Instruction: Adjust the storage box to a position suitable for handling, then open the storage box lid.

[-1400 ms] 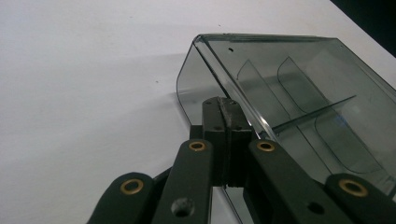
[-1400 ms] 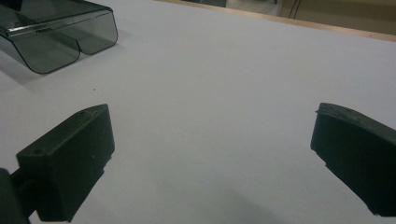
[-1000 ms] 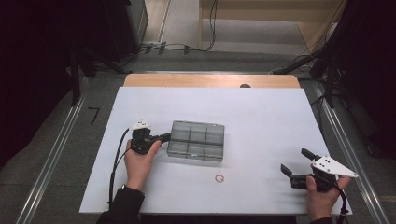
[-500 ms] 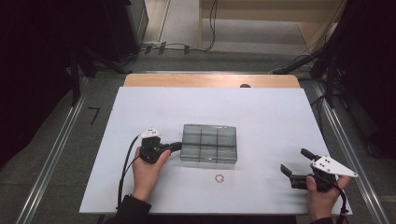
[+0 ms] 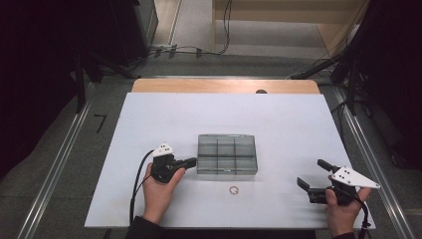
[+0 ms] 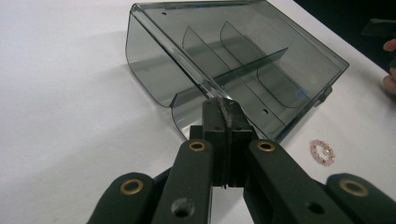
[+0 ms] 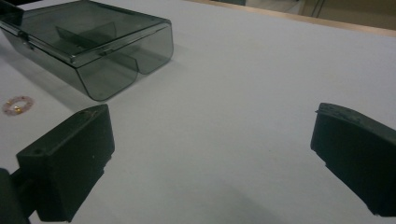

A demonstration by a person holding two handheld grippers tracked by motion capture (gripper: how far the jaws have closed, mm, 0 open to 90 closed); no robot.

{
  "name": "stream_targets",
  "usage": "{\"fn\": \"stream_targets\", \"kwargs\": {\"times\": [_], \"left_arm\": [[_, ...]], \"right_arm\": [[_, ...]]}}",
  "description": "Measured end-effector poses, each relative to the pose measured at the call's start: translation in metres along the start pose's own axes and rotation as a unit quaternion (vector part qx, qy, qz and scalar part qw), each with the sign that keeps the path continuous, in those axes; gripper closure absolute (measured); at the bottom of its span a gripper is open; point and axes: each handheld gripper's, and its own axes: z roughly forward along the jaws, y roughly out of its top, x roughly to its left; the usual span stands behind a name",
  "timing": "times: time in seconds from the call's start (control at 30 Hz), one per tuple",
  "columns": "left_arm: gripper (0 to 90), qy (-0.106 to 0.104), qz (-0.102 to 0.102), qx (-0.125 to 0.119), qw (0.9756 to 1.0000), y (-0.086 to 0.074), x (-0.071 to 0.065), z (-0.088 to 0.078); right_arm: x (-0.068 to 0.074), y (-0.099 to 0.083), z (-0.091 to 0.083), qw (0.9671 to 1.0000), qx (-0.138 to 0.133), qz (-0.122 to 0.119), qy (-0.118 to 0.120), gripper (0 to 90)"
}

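Observation:
A smoky clear plastic organiser box [image 5: 227, 154] with inner dividers lies shut in the middle of the white table [image 5: 298, 124]. My left gripper [image 5: 191, 162] is at the box's left side. In the left gripper view the jaws are pressed together [image 6: 223, 105] on the rim of the box [image 6: 243, 60]. A small pinkish bead ring [image 5: 233, 189] lies just in front of the box, apart from it. My right gripper [image 5: 310, 172] rests open near the front right corner, nothing between its jaws [image 7: 210, 121]. It faces the box [image 7: 88, 46] and the ring [image 7: 17, 104].
A wooden strip [image 5: 224, 85] runs along the table's far edge, with a small dark knob [image 5: 261, 91] on it. Cables lie on the floor beyond. Dark furniture stands on both sides of the table.
The left gripper and the box have slid to the right and slightly toward me across the table. The ring and the right gripper have stayed where they were.

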Motion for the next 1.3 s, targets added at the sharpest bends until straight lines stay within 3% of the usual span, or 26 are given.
{"fn": "stream_targets", "kwargs": {"times": [0.2, 0.37, 0.43, 0.47, 0.6, 0.63, 0.7, 0.87, 1.13, 1.3], "left_arm": [[89.0, -0.006, 0.009, -0.007, 0.9999, -0.002, -0.002, -0.003], [89.0, -0.007, 0.01, -0.003, 0.9999, -0.004, -0.002, -0.002], [89.0, -0.006, 0.011, -0.004, 0.9999, -0.005, -0.002, -0.002], [89.0, -0.007, 0.012, -0.004, 0.9999, -0.005, -0.002, -0.002], [89.0, -0.007, 0.011, -0.003, 0.9999, -0.006, -0.002, -0.002], [89.0, -0.007, 0.011, -0.004, 0.9999, -0.006, -0.002, -0.002], [89.0, -0.007, 0.01, -0.005, 0.9999, -0.006, -0.002, -0.002], [89.0, -0.008, 0.009, -0.007, 0.9999, -0.006, -0.001, -0.001], [89.1, -0.01, 0.009, -0.008, 0.9999, -0.006, -0.001, -0.001], [89.1, -0.012, 0.01, -0.008, 0.9999, -0.007, -0.001, -0.001]], "right_arm": [[0.009, 0.009, 0.002, 0.9996, -0.003, -0.004, 0.029, 1.7], [0.021, 0.025, 0.008, 0.9997, 0.007, -0.021, 0.003, 4.8], [0.024, 0.028, 0.01, 0.9998, 0.009, -0.019, 0.006, 6.3], [0.027, 0.033, 0.013, 0.9998, 0.006, -0.017, 0.003, 14.3], [0.03, 0.042, 0.019, 0.9997, 0.011, -0.016, 0.017, 18.9], [0.032, 0.047, 0.022, 0.9999, 0.006, -0.014, 0.001, 31.8], [0.032, 0.05, 0.024, 0.9999, 0.002, -0.01, -0.007, 34.9], [0.03, 0.062, 0.036, 0.9999, 0.015, -0.005, 0.005, 50.4], [0.028, 0.074, 0.053, 0.9986, 0.035, -0.007, 0.04, 67.3], [0.028, 0.08, 0.067, 0.995, 0.052, -0.012, 0.085, 82.9]]}}
